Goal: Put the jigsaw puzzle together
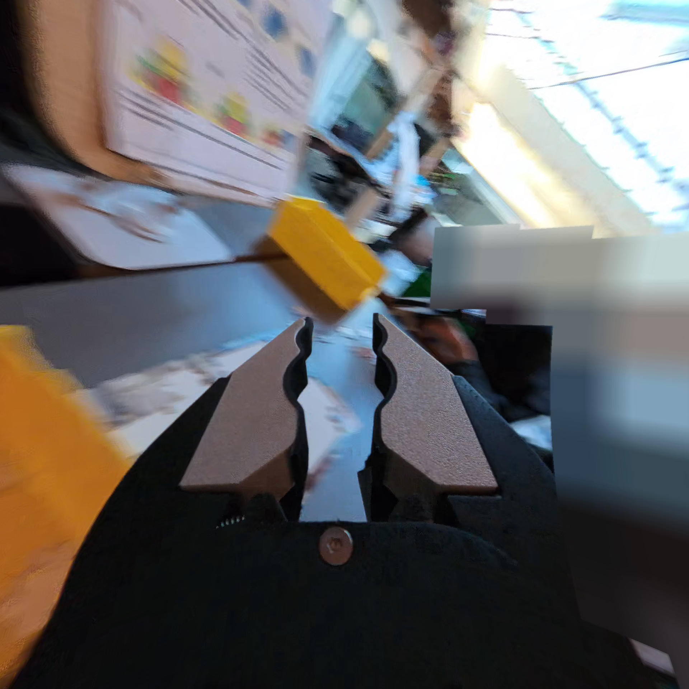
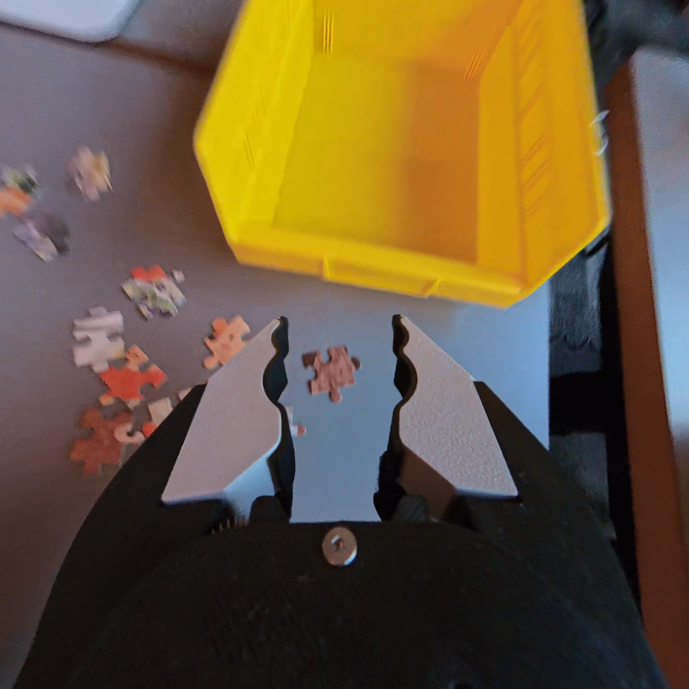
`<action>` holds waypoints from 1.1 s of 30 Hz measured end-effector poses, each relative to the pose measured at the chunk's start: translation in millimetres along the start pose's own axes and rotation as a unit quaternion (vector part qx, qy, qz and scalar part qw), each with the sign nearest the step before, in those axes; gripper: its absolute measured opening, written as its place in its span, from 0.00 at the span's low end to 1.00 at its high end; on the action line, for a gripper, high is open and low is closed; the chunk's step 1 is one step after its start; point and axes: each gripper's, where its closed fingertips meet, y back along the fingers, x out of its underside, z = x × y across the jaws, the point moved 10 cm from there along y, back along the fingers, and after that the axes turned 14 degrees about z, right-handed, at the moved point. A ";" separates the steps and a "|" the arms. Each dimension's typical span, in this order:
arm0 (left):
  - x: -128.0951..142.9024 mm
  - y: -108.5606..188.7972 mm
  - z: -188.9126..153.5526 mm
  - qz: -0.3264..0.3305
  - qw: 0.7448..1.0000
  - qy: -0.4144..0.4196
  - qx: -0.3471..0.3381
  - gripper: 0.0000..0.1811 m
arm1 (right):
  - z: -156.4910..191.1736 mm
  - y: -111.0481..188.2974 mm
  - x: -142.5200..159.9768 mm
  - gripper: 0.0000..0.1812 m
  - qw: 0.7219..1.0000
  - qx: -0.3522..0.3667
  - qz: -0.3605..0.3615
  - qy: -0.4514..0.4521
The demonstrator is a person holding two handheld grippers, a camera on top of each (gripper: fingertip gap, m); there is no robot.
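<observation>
Right wrist view: my right gripper (image 2: 340,337) hangs over the table (image 2: 466,373), jaws apart, nothing in them. One brown piece (image 2: 331,371) lies flat between the fingers, just under the tips. Loose pieces (image 2: 112,354) are scattered from 8 to 10 o'clock, none joined that I can see. Yellow bin (image 2: 391,149) at 12 o'clock looks empty, its front lip near the tips.

Left wrist view is badly smeared. My left gripper (image 1: 340,328) has its jaws apart and empty, and points out over the table edge rather than down at the work. A yellow box (image 1: 324,257) sits at 12 o'clock just past the tips; pale pieces (image 1: 179,384) blur at 9 o'clock.

Risks as I judge them:
- Piece is thin and flat on the table. Closing from above may just push it or tip it out of the jaws.
- Blur in both views suggests fast motion; coming down like this, I could miss it or hit the bin lip.
- Left finger is close to the orange piece (image 2: 225,341) at 10 o'clock and could drag it.
- Left is aimed off the work and can't steady anything.
</observation>
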 end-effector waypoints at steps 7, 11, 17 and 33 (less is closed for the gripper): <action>23.7 79.7 49.6 0.076 0.886 -0.070 -0.451 0.26 | 14.4 36.5 -39.2 0.26 0.986 0.004 -0.165 -0.011; 47.9 62.8 94.6 0.209 0.877 0.007 -0.433 0.27 | 21.5 25.1 -43.7 0.26 0.990 0.013 -0.143 0.003; 68.4 38.6 137.8 0.290 0.834 0.121 -0.453 0.28 | 31.3 13.2 -47.9 0.26 0.994 0.023 -0.102 0.037; 80.4 25.4 150.8 0.371 0.789 0.097 -0.479 0.20 | 31.6 5.3 -46.6 0.26 0.996 0.026 -0.076 0.042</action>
